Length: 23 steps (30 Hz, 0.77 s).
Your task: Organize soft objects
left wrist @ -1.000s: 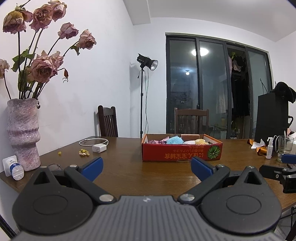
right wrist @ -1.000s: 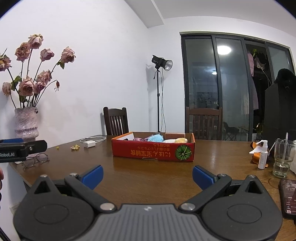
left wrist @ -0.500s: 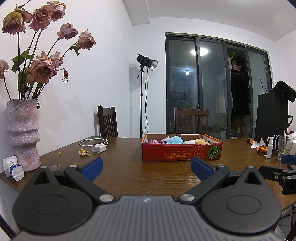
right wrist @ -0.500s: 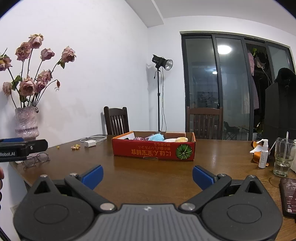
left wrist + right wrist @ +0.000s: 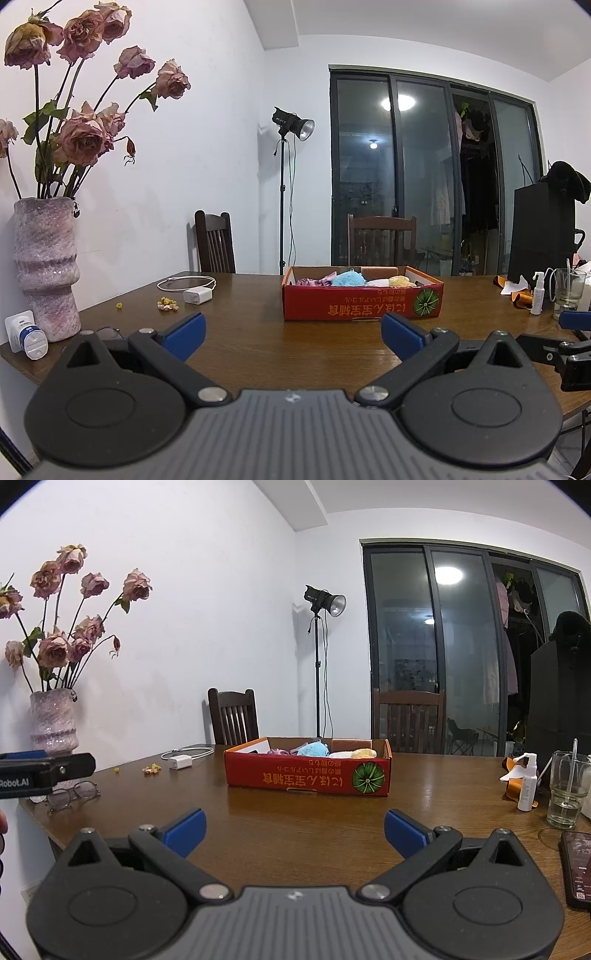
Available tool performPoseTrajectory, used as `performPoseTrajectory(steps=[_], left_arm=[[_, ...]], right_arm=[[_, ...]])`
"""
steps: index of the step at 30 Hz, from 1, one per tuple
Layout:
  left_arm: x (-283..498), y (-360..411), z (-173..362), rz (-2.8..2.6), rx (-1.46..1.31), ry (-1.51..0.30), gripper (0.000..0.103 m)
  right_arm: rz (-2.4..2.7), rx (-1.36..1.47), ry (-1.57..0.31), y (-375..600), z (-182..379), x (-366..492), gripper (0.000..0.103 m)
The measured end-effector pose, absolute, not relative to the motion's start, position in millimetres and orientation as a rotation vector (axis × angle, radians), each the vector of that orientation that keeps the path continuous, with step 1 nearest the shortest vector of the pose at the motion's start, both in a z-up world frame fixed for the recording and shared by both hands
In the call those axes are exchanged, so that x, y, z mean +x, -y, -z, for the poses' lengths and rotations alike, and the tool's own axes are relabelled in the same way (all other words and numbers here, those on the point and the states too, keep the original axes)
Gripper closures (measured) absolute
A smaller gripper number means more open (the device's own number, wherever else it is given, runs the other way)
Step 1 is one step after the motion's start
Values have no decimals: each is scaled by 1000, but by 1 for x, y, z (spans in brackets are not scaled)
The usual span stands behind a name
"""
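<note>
Left wrist view is showing almost nothing changing over the last second: the table (image 5: 258, 350), the red cardboard box (image 5: 362, 304) and everything on the wood are sitting where they sat, and the camera is only drifting very slightly. That stillness is leaving the task's stage open. The scene is fitting a pause ahead of a reach just as well as a rest once sorting is over.

The box is standing at 12 o'clock from the left gripper (image 5: 291, 330), well apart from it, and at 12 o'clock from the right gripper (image 5: 294, 830) too. Inside it, the soft objects (image 5: 347, 279) are lying together: pink cloth, a blue fluffy piece, a white one and a yellow one, side by side. No soft thing is showing loose on the bare wood, though the small yellow bits (image 5: 168, 303) at 10 o'clock are too small to identify.

Both pairs of blue fingers are standing spread wide, gripping nothing, with only tabletop between them.
</note>
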State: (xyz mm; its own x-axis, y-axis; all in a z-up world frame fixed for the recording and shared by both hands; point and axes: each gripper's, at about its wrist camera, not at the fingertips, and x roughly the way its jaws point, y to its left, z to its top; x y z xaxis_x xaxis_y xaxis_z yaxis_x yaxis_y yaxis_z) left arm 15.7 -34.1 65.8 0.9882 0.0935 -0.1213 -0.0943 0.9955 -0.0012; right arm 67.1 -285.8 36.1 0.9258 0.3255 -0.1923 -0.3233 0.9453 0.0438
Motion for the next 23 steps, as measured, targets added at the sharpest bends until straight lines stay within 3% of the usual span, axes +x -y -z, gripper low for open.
performPoseTrajectory(steps=[23], left_arm=[[9, 37, -69, -70, -6, -102, 0]], right_arm=[[-328, -6, -154, 285, -41, 60, 0]])
